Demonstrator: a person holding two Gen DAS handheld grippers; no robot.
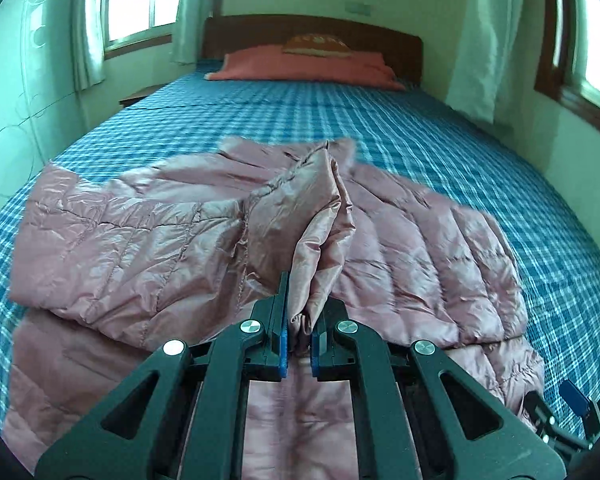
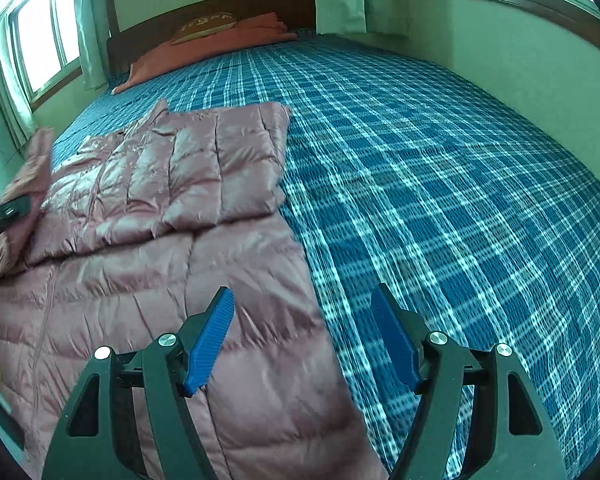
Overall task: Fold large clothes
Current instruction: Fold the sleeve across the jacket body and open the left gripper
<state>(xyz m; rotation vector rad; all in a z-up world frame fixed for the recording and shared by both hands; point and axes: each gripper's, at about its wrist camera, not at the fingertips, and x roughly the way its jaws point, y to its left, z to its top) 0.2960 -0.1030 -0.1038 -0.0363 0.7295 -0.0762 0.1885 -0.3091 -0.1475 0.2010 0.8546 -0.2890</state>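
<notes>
Left claw clamps pink jacket, probably sleeve; plaid bed.

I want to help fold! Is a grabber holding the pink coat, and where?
The left gripper pinches a raised fold of the pink jacket. The right gripper is open, holding nothing.

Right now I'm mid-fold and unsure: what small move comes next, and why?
Probably carry the left gripper, shut on a raised flap of the shiny pink quilted jacket, across and lay it flat; the right gripper hangs open, holding nothing.
</notes>
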